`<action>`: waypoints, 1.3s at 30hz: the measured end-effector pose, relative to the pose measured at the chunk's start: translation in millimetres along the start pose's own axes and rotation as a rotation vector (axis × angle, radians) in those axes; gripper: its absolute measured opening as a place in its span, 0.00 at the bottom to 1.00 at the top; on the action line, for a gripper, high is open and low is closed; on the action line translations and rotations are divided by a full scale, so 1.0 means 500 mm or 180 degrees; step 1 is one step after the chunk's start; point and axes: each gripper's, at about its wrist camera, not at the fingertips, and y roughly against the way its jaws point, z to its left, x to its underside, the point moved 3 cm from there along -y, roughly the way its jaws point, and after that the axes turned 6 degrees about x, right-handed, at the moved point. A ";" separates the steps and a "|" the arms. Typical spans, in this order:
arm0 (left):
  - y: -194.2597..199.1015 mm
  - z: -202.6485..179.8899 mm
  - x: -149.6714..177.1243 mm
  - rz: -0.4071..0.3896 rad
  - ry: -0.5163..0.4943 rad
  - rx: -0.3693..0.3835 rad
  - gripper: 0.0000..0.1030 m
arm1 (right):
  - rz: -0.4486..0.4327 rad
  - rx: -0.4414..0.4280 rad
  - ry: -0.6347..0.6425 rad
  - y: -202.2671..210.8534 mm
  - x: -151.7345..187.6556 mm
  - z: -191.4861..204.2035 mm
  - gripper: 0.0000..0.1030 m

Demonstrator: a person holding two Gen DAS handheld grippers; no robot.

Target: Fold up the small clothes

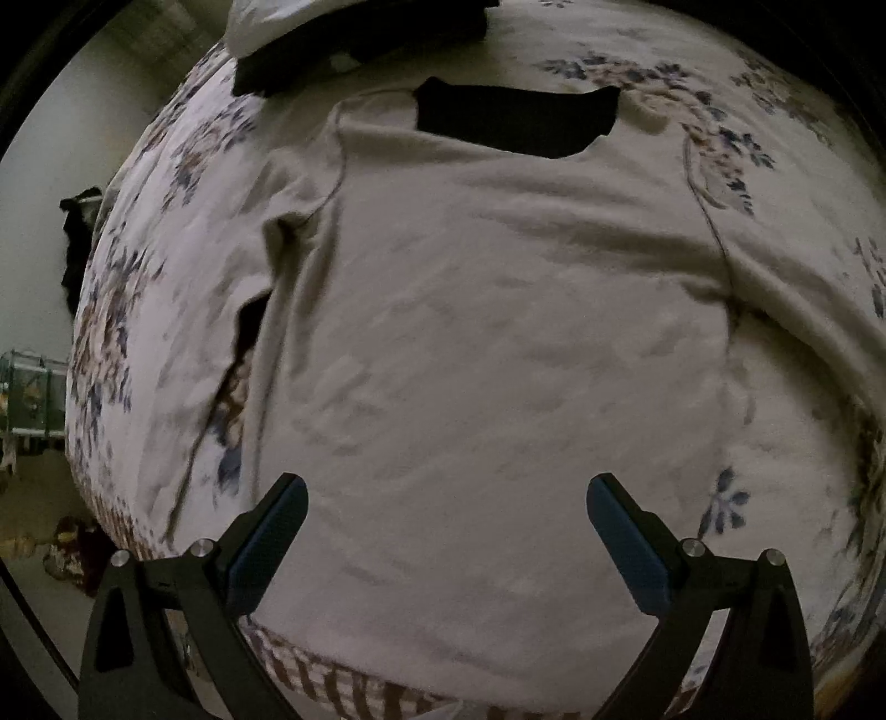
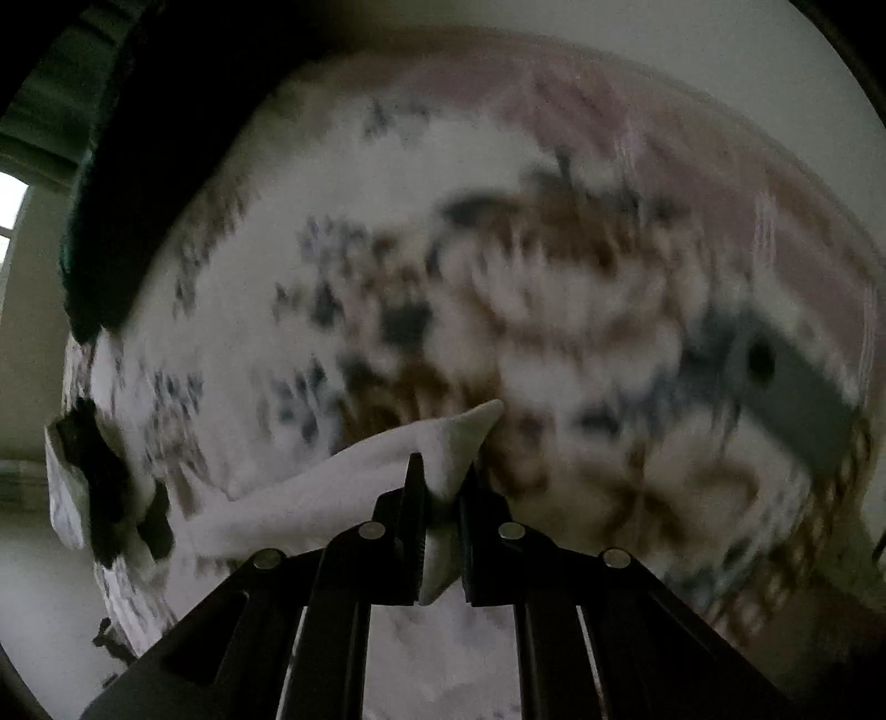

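Observation:
A cream long-sleeved top [image 1: 498, 332] lies spread flat on a floral bedspread [image 1: 144, 310], with its dark neck opening [image 1: 515, 119] at the far end. My left gripper [image 1: 447, 484] hangs open over the lower part of the top, nothing between its blue pads. In the right wrist view, my right gripper [image 2: 443, 468] is shut on a corner of cream cloth [image 2: 465, 432]. That cloth trails off to the left over the blurred floral bedspread [image 2: 387, 221]. Which part of the garment it is I cannot tell.
A pile of white and dark clothes [image 1: 310, 50] sits at the far edge of the bed. A dark bulky item [image 2: 138, 166] lies at the upper left of the right wrist view, and a grey strap-like object [image 2: 792, 387] at its right. Floor shows past the bed's left edge.

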 end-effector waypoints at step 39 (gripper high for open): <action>-0.089 0.040 -0.011 0.0213 0.0106 -0.0170 1.00 | 0.0855 0.0166 -0.1560 -0.125 0.169 -0.213 0.20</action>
